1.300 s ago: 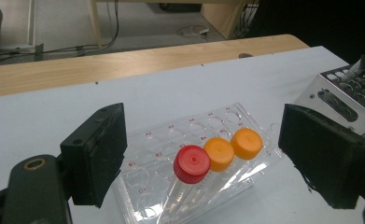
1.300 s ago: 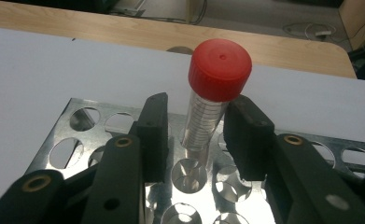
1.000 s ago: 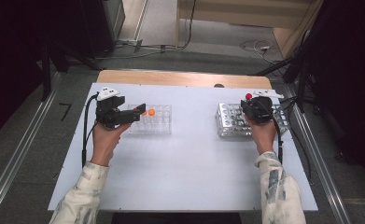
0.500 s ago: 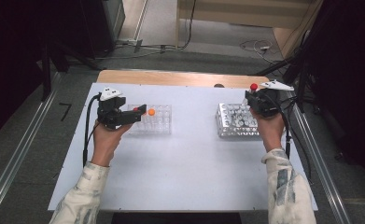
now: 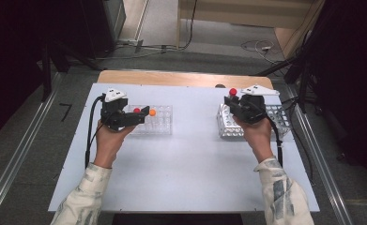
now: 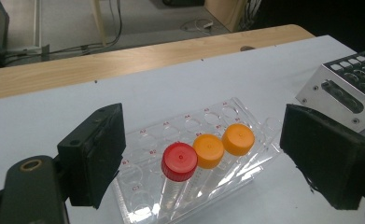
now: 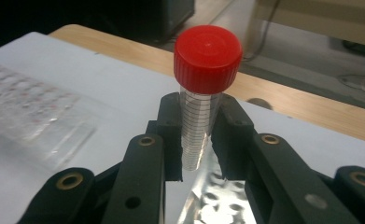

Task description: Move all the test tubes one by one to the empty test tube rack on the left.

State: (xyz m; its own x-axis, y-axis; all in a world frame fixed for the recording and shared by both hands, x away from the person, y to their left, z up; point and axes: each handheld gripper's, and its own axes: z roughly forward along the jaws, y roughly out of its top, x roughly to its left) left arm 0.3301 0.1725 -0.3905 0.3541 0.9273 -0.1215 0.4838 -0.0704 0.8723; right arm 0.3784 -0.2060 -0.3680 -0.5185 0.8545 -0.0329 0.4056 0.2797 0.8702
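Right gripper [image 7: 196, 154] clamped tight on a red-capped tube [image 7: 201, 107], held upright just above the metal rack [image 5: 228, 123] at the table's right side. Left gripper [image 6: 203, 163] spread wide open, hovering over the clear rack [image 6: 245, 161] holding one red cap [image 6: 179, 161] and two orange caps [image 6: 223, 144]. Beyond, bare white table [image 5: 190, 159], then wooden edge [image 5: 172, 78].

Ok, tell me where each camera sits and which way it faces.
High view: above the person's side, looking forward and down on the table; forearms, both hands show.
Left gripper view: on the left gripper, facing the clear tube rack; open jaws show.
Right gripper view: on the right gripper, clamping the red-capped tube.
Shared: the clear tube rack.
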